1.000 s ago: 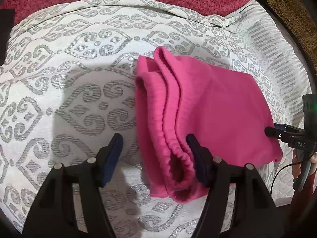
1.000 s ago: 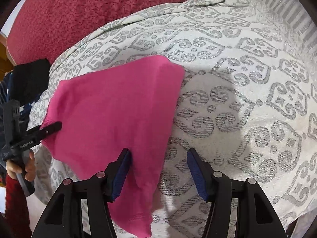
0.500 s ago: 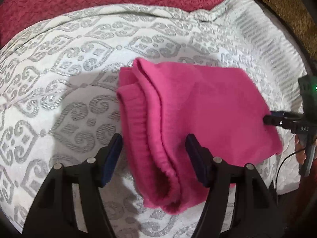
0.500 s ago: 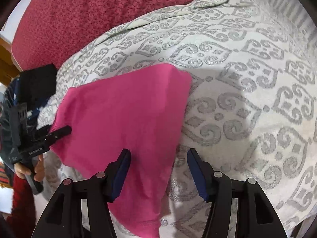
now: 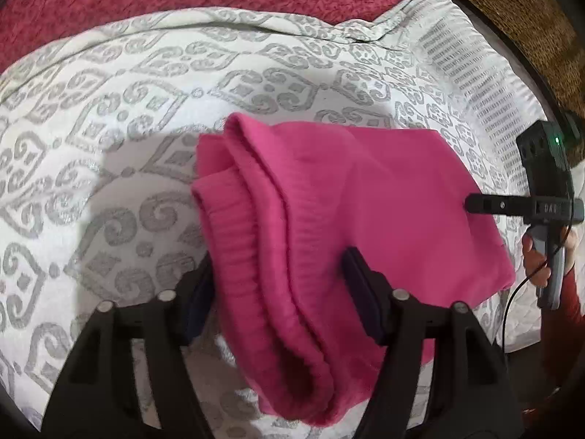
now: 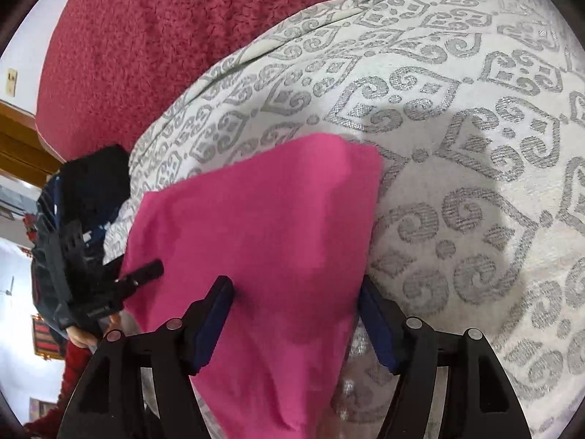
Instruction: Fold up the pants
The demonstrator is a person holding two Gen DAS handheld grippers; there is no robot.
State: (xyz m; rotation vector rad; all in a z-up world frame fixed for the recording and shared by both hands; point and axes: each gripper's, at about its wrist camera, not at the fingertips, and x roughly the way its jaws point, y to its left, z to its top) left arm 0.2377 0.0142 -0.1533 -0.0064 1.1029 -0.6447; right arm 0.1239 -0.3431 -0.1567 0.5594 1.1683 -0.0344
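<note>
In the left wrist view, the folded pink pants [image 5: 329, 226] are seen at centre frame on the patterned bedspread [image 5: 109, 146]. The left gripper [image 5: 278, 292] straddles the ribbed waistband – its jaws have just narrowed, though a firm pinch cannot be told.

In the right wrist view, the pants fill the lower centre. The right gripper [image 6: 296, 314] has just widened – the cloth lies between spread jaws.

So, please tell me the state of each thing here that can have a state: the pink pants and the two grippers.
pink pants: folded into a compact stack, lying on the patterned bed cover, ribbed waistband on the near side.
left gripper: open, jaws just closing a little, straddling the waistband end.
right gripper: open, jaws just opening wider, straddling the opposite edge of the pants.
</note>
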